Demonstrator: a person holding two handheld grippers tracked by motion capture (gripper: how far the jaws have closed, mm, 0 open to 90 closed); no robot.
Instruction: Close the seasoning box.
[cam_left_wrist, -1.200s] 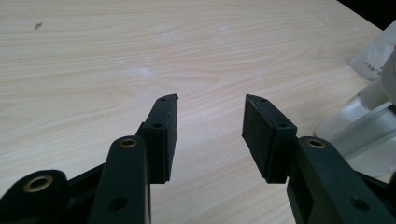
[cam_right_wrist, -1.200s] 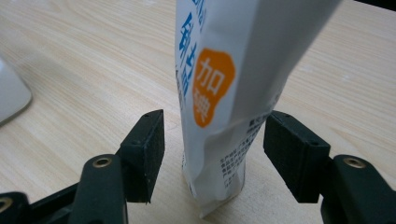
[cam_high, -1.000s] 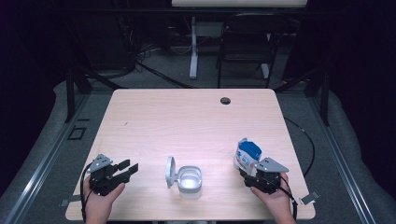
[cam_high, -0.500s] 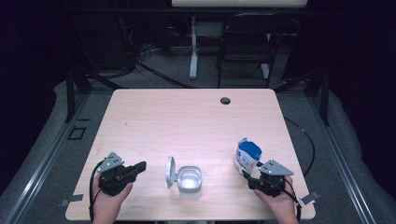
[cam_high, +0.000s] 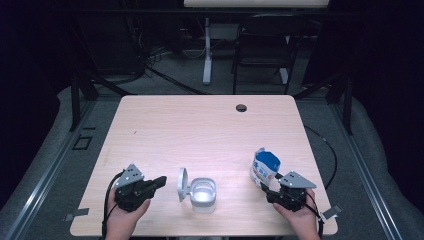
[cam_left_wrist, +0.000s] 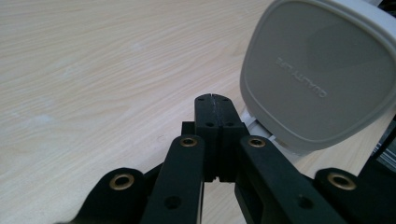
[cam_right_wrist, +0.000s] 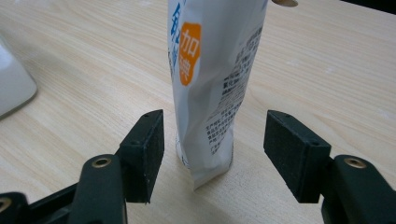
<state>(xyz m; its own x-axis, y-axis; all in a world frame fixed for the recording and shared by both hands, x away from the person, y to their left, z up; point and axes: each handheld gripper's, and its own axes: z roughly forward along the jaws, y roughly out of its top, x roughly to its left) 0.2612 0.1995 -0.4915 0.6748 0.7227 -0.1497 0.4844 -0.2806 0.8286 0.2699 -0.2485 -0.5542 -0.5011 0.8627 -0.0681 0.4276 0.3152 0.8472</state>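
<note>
A small white container (cam_high: 204, 194) stands near the table's front edge, its hinged lid (cam_high: 182, 184) upright on its left side. My left gripper (cam_high: 159, 181) lies just left of that lid, pointing at it. Its jaws are shut with nothing between them, and in the left gripper view the left gripper (cam_left_wrist: 212, 100) stops a little short of the grey lid (cam_left_wrist: 317, 70). A white and blue bag (cam_high: 264, 167) stands upright at the front right. My right gripper (cam_high: 268, 189) is open right behind it, and in the right gripper view the bag (cam_right_wrist: 212, 70) stands between the spread pads (cam_right_wrist: 149, 140), apart from both.
The light wooden table (cam_high: 200, 130) has a round cable hole (cam_high: 241, 107) near its far edge. A corner of the white container (cam_right_wrist: 14, 88) shows at the left of the right gripper view. Behind the table stand a chair (cam_high: 262, 55) and a white post (cam_high: 207, 50).
My left gripper has slid right toward the container's lid and turned to point at it. The right gripper has barely shifted. Bag and container stay put.
</note>
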